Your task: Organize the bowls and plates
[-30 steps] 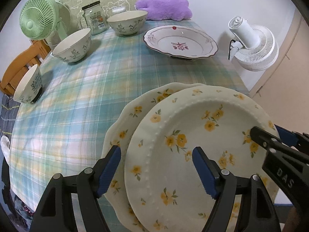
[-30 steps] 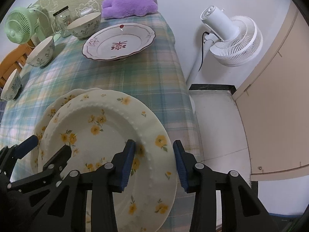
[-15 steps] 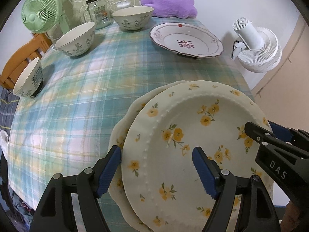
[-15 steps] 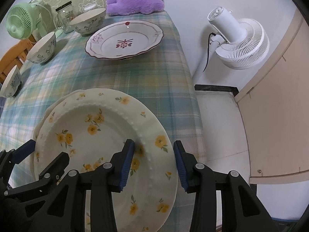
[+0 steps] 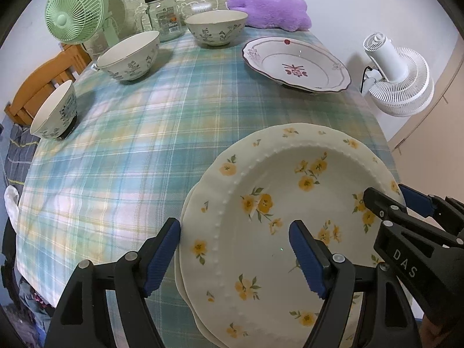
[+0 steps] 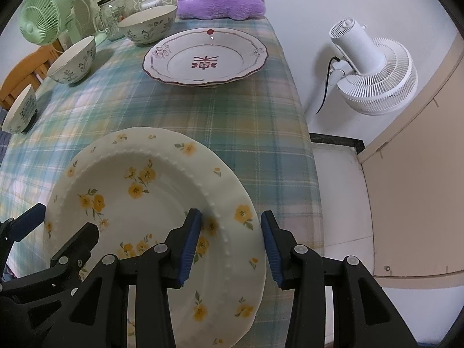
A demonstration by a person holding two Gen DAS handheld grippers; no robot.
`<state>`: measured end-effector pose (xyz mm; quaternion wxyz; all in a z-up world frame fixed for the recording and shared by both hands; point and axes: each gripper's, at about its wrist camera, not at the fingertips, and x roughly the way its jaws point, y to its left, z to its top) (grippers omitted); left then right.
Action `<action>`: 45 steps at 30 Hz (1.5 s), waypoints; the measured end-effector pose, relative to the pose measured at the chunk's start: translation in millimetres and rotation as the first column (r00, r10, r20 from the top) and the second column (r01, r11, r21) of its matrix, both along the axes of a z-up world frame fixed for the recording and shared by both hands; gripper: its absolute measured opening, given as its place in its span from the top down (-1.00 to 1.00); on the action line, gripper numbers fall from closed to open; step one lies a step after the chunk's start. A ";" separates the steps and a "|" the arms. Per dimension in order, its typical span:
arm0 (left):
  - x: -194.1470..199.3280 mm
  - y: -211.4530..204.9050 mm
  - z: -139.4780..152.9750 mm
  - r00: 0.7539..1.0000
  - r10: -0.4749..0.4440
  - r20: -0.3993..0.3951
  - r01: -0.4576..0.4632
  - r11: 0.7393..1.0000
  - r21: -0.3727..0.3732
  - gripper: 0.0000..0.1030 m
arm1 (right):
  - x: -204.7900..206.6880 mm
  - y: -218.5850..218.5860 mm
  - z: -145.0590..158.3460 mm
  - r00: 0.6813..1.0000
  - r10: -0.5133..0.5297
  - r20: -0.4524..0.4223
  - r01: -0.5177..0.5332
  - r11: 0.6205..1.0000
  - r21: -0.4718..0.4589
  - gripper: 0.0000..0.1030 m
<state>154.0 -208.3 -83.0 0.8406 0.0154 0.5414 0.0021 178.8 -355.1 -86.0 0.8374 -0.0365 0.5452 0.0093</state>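
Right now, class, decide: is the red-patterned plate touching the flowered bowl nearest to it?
Apart. In the left wrist view, a strip of plaid tablecloth shows between the red-patterned plate and the bowl.

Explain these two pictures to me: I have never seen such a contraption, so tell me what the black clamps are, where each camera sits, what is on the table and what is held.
No robot here: a person holds a two-finger clamp in each hand, and a fisheye camera on each looks along its fingers.

One picture looks out from the left gripper, the other from the right gripper. Each also shows the other at its edge.

On the plaid tablecloth stand three floral bowls, a red-patterned plate, a glass jar and a green fan.

Nearest, a yellow-flowered plate lies on a second like it. Both grippers straddle its rim, left and right. The left jaws stand wide open; whether the right pads actually press the rim, I cannot tell.
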 end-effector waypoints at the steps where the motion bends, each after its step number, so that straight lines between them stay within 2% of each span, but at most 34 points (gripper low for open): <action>1: -0.6 -0.2 -0.2 1.000 -0.001 0.001 0.001 1.000 0.000 -0.53 | 0.1 0.6 -0.3 1.000 0.002 0.003 -0.002 1.000 -0.004 0.11; 10: -3.6 1.9 -0.2 0.999 -0.043 0.006 0.043 0.999 -0.007 -0.54 | -4.7 4.3 -0.2 0.999 -0.030 0.013 0.030 0.999 -0.031 0.09; 16: -8.4 7.2 2.4 0.997 -0.082 -0.006 0.082 0.996 -0.030 -0.55 | -11.3 2.4 0.8 0.996 -0.083 -0.016 0.083 0.996 -0.024 0.02; 19: -10.0 10.6 9.1 0.994 -0.110 -0.001 0.110 0.993 -0.030 -0.60 | -18.6 -0.3 10.0 0.993 -0.121 -0.008 0.121 0.992 0.022 -0.09; 21: -11.8 14.0 16.6 0.992 -0.126 0.014 0.126 0.992 -0.027 -0.66 | -24.7 2.0 19.0 0.990 -0.144 0.001 0.144 0.989 0.022 -0.38; 25: -14.7 19.8 34.8 0.984 -0.169 0.056 0.171 0.985 -0.035 -0.76 | -36.5 12.3 41.9 0.985 -0.167 0.047 0.167 0.986 0.014 -0.44; 32: -7.9 28.5 64.3 0.972 -0.208 0.111 0.217 0.974 -0.071 -0.78 | -42.8 26.5 78.7 0.972 -0.196 0.129 0.193 0.981 0.030 -0.44; 39: 18.7 26.3 81.2 0.972 -0.182 0.146 0.197 0.976 -0.092 -0.78 | -19.1 26.0 104.3 0.962 -0.212 0.171 0.209 0.977 0.038 -0.44; 45: 56.8 10.2 87.0 0.973 -0.157 0.169 0.167 0.985 -0.047 -0.77 | 18.6 17.9 111.9 0.962 -0.193 0.192 0.197 0.980 -0.005 -0.44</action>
